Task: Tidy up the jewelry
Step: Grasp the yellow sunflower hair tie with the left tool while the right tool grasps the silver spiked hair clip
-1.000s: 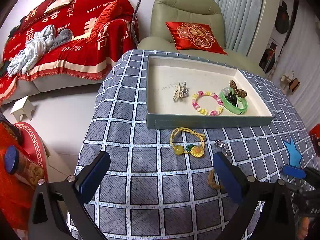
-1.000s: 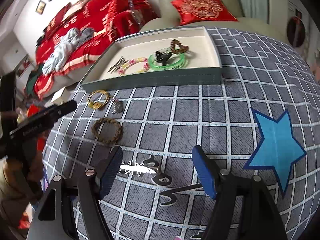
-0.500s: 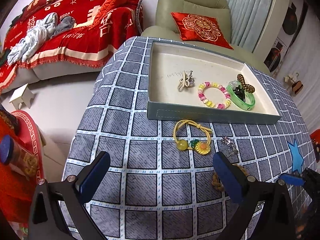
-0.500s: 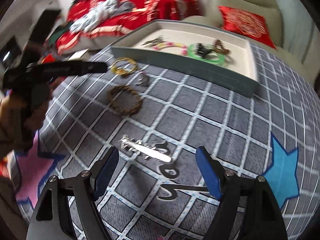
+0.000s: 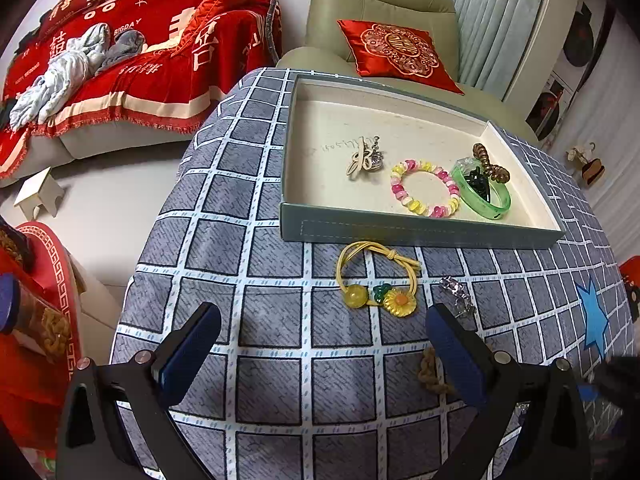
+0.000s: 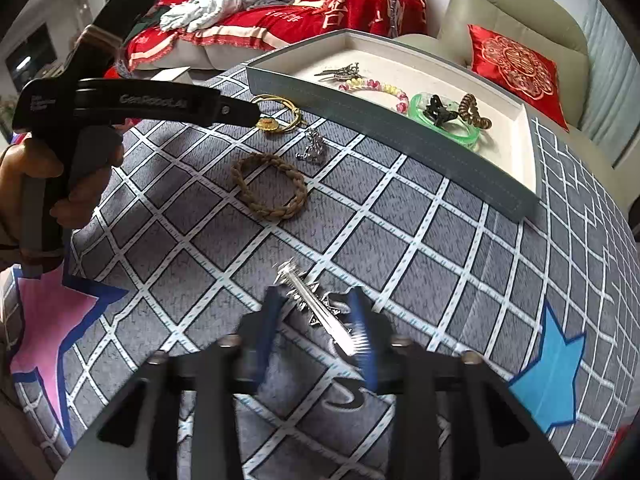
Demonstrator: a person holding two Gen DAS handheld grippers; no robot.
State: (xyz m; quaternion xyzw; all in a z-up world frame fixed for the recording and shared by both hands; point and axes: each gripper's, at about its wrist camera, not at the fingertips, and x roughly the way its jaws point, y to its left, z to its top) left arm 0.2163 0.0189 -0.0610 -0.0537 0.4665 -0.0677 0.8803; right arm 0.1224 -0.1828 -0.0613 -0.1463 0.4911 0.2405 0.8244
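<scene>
We found the left gripper point(image 5: 322, 320) released, its blue pads standing wide apart with only checked cloth between them. It hung above the grey checked tablecloth point(image 6: 400, 240), short of the yellow elastic hair tie with a sunflower charm point(image 5: 378, 276). In the right wrist view, a hand point(image 6: 36, 168) gripped its handle at the left edge.

Right of that, a brown braided cord bracelet point(image 6: 270, 186) and a small silver chain piece point(image 6: 314, 146) lay loose on the cloth, outside the tray.

The task's thing in hand was the long silver metal hair clip with spiky star trim point(image 6: 336, 326). It lay flat on the cloth near the front edge, well apart from the tray and slantwise between the right gripper's pads. The right gripper point(image 6: 315, 298) had just been closing, and its jaws stood narrow about the clip. The right pad met the clip's near end. Contact at the left pad was less clear, but we judged the clip clamped.

We judged the clip light, stiff and slick, with thin trim that could bend. Because it sat at a slant, it could pivot or slip under the squeeze. We recommended a hold across the plain bar near its middle, clear of the spikes.

At the far right stood the grey-blue shallow rectangular tray with a cream floor point(image 6: 400, 128), holding several sorted pieces.
</scene>
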